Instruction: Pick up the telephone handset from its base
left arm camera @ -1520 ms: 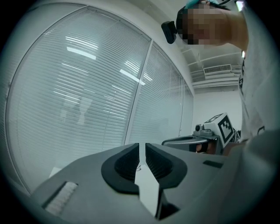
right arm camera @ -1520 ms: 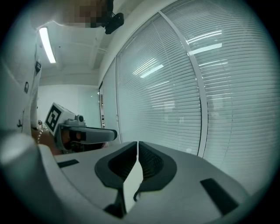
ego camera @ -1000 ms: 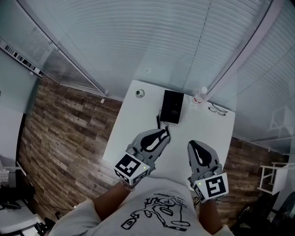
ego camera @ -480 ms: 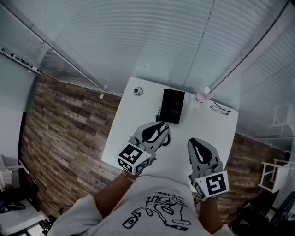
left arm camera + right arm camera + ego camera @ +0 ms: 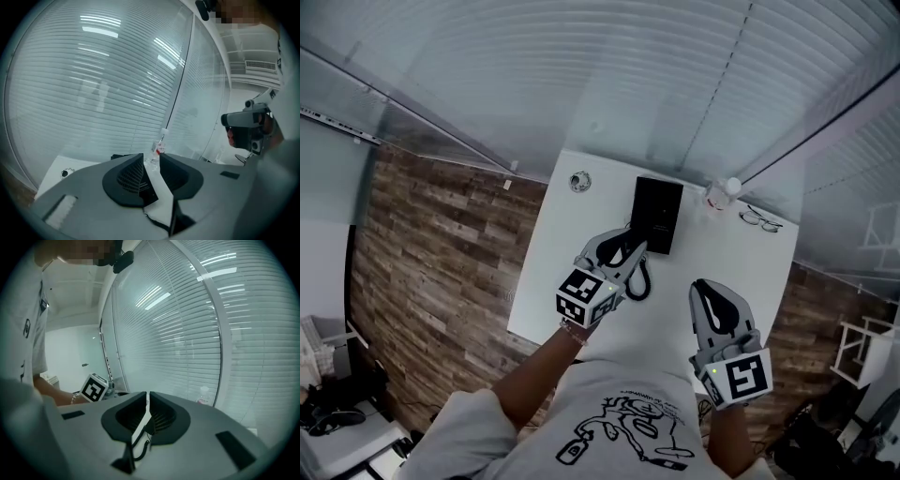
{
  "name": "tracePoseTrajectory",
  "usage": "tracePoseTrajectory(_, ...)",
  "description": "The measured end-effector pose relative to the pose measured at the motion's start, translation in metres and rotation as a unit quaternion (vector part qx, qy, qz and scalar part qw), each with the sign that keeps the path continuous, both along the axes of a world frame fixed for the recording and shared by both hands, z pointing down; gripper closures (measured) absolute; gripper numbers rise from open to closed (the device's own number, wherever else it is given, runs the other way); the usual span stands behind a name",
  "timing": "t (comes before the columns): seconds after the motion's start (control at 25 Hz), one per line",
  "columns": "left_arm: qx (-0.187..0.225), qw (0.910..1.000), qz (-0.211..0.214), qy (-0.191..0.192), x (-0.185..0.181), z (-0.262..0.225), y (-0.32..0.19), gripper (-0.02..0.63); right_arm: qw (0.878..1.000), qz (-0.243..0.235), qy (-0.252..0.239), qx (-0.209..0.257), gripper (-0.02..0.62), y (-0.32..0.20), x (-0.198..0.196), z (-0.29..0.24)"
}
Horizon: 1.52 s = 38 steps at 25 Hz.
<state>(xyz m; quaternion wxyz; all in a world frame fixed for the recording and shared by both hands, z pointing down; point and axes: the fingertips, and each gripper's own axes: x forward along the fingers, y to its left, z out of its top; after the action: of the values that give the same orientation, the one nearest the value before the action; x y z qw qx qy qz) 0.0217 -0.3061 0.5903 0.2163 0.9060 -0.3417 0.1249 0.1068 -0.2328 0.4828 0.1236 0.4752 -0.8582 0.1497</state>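
The black telephone (image 5: 657, 216) lies at the far middle of the white table (image 5: 750, 262), and I cannot tell the handset apart from its base. Its coiled cord (image 5: 639, 279) loops off the near left corner. My left gripper (image 5: 628, 246) hovers at that near left corner, over the cord, its jaws a narrow gap apart with nothing between them. In the left gripper view (image 5: 151, 157) the phone's dark edge (image 5: 123, 156) shows just past the jaws. My right gripper (image 5: 710, 291) hangs over the table's near right part, shut and empty; its own view (image 5: 148, 394) shows the cord (image 5: 139, 446) below.
A clear bottle (image 5: 719, 195) stands at the far edge, right of the phone, with a pair of glasses (image 5: 761, 220) beside it. A small round object (image 5: 579, 181) sits at the far left corner. Blinds and glass panels rise behind the table. Wood flooring lies to the left.
My left gripper has moved forward and to the right, up to the phone's near left corner. The right gripper has stayed about where it was.
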Motion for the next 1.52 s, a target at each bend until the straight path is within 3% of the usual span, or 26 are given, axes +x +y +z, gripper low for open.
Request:
tracePoseTrajectory(0.8, -0.086, 0.9948, -0.049, -0.024, -0.006, 0.147, -0.072, 0.48, 0.999, 0.01, -0.01, -0.049, 0.583, -0.022, 0.003, 0.041)
tracePoseTrajectory(0.96, -0.095, 0.9945, -0.044, -0.002, -0.002, 0.152, -0.075, 0.467, 0.999, 0.009, -0.008, -0.047, 0.583, -0.026, 0.005, 0.044)
tracePoseTrajectory(1.28, -0.109, 0.991, -0.071, 0.028, -0.007, 0.141, -0.075, 0.528, 0.999, 0.009, -0.007, -0.045, 0.583, -0.024, 0.005, 0.043)
tracePoseTrajectory(1.52, -0.103, 0.9907, -0.08, 0.038, -0.011, 0.119, -0.069, 0.535, 0.999, 0.009, -0.01, -0.031, 0.583, -0.018, 0.004, 0.029)
